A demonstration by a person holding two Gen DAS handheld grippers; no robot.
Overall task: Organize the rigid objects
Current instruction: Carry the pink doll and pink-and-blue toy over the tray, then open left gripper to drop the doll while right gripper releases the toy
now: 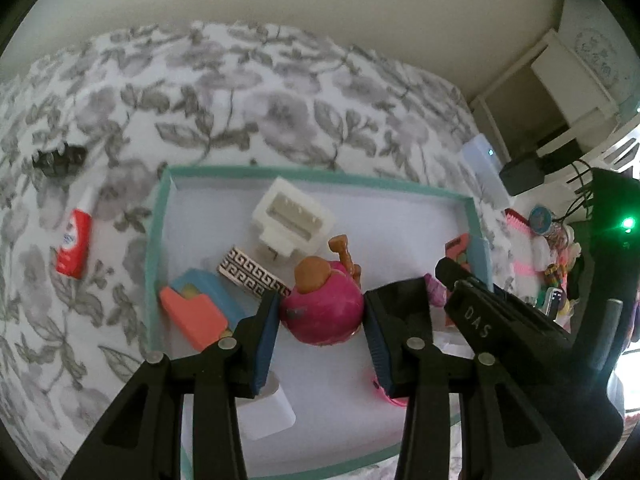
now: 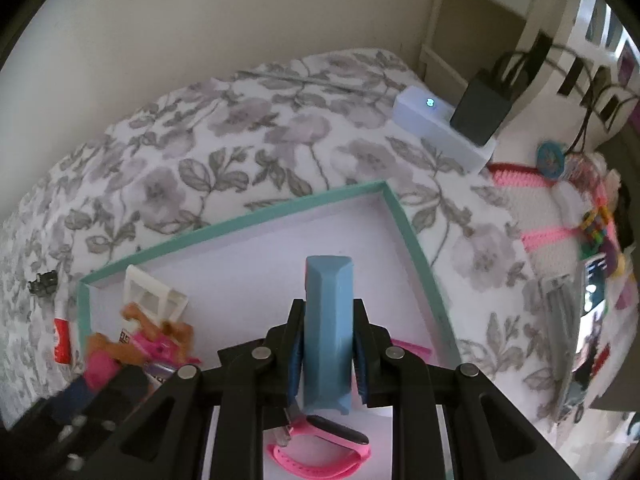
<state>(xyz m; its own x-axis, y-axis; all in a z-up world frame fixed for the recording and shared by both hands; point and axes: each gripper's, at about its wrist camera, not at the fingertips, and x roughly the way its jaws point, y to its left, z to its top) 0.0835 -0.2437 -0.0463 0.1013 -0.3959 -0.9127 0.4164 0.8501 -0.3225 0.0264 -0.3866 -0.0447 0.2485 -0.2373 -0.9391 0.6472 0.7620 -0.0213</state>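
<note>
A teal-rimmed box lid [image 1: 158,240] lies on a floral bedspread and holds several small things. My left gripper [image 1: 322,316] has its jaws on both sides of a round pink toy [image 1: 322,308] with brown ears, inside the box. My right gripper [image 2: 327,344] is shut on an upright blue block [image 2: 329,320] and holds it above the box [image 2: 416,240]. Its black body also shows in the left wrist view [image 1: 500,320]. Below the block lies a pink wristband [image 2: 320,460].
In the box are a white plastic piece [image 1: 294,220], a patterned block [image 1: 252,276] and an orange and blue block [image 1: 200,312]. A red and white tube [image 1: 74,248] and a black clip [image 1: 60,158] lie on the bedspread at left. A white device [image 2: 444,132] and clutter sit at right.
</note>
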